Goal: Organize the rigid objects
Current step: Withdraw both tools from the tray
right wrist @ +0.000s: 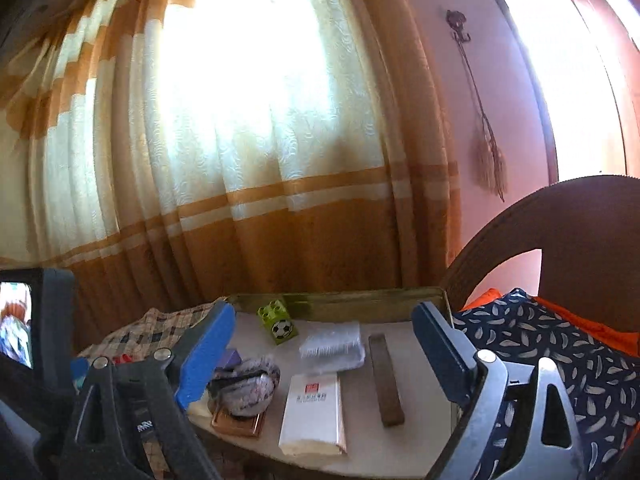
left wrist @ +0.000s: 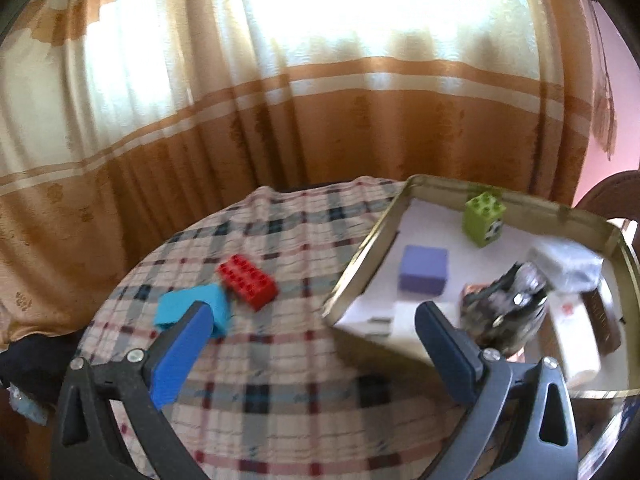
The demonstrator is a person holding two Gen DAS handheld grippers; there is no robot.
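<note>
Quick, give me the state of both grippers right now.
Left gripper: open, holding nothing.
Right gripper: open, holding nothing.

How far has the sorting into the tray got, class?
Done: the green brick, purple block and white box lie in the tray. In hand: nothing; the left gripper and right gripper are open. Left: the red brick and blue block on the tablecloth.

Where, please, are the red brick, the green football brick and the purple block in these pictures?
red brick [left wrist: 247, 282], left wrist view, studded top face.
green football brick [right wrist: 277, 321], right wrist view, front face.
purple block [left wrist: 424, 267], left wrist view, top face.
</note>
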